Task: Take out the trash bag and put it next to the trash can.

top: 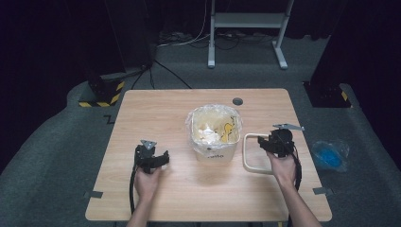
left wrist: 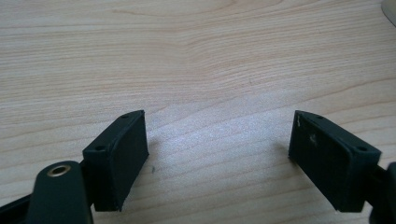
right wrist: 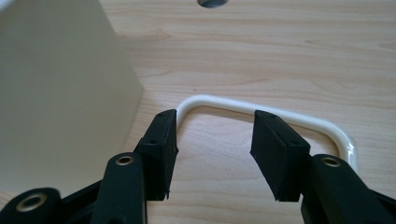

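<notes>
1. Nearest the high camera, two forearms come in from the bottom edge, each hand wrapped around a black gripper with a cable trailing back along the arm.
2. On the person's left, the left gripper [top: 165, 158] sits low over bare wood at the left of the bin; in its own view its jaws stand wide apart with nothing but wood grain between them.
3. On the other side, the right gripper [top: 263, 143] is at the far end of a white frame [top: 247, 156], a rounded rectangular loop lying flat on the table.
4. Seen from the right gripper view, the jaws are partly open, and the frame's far bar [right wrist: 243, 106] runs across just beyond their tips, apart from both pads; nothing is held.
5. Left of that loop, and just beside it, stands a cream bin [top: 213, 153] lined with a clear plastic bag [top: 191, 120], with crumpled white paper and something yellow inside; its flat side wall rises at the left of the right gripper view.
6. Beneath all this is a light wooden table [top: 156, 109] with a round grey cable cap [top: 237, 101] near its far edge.
7. Off the table, on the grey floor at the right, lies a clear bag holding something blue [top: 329, 154].
</notes>
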The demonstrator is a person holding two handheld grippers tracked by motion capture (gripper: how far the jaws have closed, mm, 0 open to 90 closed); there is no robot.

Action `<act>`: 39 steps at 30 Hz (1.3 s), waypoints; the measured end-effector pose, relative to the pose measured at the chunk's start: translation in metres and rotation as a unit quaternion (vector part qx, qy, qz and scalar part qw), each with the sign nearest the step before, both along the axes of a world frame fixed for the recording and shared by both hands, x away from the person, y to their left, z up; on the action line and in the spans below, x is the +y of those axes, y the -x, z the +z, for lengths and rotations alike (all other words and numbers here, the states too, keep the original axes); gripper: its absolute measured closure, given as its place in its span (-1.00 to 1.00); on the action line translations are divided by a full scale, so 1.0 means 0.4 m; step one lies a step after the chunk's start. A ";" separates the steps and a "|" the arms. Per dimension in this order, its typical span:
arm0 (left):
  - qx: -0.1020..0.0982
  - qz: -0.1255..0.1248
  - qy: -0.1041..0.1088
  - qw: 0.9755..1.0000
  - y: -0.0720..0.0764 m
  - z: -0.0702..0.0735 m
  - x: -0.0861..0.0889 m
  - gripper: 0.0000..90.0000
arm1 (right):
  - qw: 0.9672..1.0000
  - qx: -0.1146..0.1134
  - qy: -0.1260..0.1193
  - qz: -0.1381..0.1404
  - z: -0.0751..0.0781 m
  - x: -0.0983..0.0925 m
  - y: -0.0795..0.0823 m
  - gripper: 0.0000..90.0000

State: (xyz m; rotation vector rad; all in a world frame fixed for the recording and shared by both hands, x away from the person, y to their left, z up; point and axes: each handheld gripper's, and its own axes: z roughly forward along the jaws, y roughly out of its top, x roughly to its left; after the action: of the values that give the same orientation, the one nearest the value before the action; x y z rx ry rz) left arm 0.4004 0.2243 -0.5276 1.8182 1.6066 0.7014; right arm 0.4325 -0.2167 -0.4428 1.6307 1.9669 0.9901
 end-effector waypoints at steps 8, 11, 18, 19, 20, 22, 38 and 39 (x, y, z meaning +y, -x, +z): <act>0.000 0.000 0.000 1.000 0.000 0.000 0.000 -0.57 | 1.000 -0.009 -0.004 0.017 0.021 0.036 -0.011 0.10; 0.000 0.000 0.000 1.000 0.000 0.000 0.000 -0.57 | 1.000 -0.004 -0.004 0.020 0.016 0.045 -0.017 0.10; 0.000 0.000 0.000 1.000 0.000 0.000 0.000 -0.57 | 0.999 -0.005 -0.003 0.034 0.021 0.075 -0.029 0.09; 0.000 0.000 0.000 1.000 0.000 0.000 0.000 -0.56 | 0.999 -0.006 -0.003 0.036 0.023 0.077 -0.030 0.09; 0.000 0.000 0.000 1.000 0.000 0.000 0.000 -0.56 | 0.999 -0.008 -0.005 0.036 0.025 0.080 -0.030 0.09; 0.000 0.000 0.000 1.000 0.000 0.000 0.000 -0.56 | 0.999 -0.008 -0.005 0.039 0.028 0.083 -0.034 0.08; 0.000 0.000 0.001 1.000 0.000 0.000 0.000 -0.56 | 0.998 -0.009 -0.014 0.056 0.070 0.119 -0.069 0.06; 0.000 0.000 0.001 1.000 0.000 0.000 0.000 -0.56 | 0.998 -0.010 -0.014 0.057 0.074 0.120 -0.070 0.06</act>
State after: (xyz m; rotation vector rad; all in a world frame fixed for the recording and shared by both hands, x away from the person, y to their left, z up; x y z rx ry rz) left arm 0.4005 0.2243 -0.5276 1.8164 1.6078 0.6997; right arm 0.4607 -0.1687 -0.4134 1.5308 2.0615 1.0755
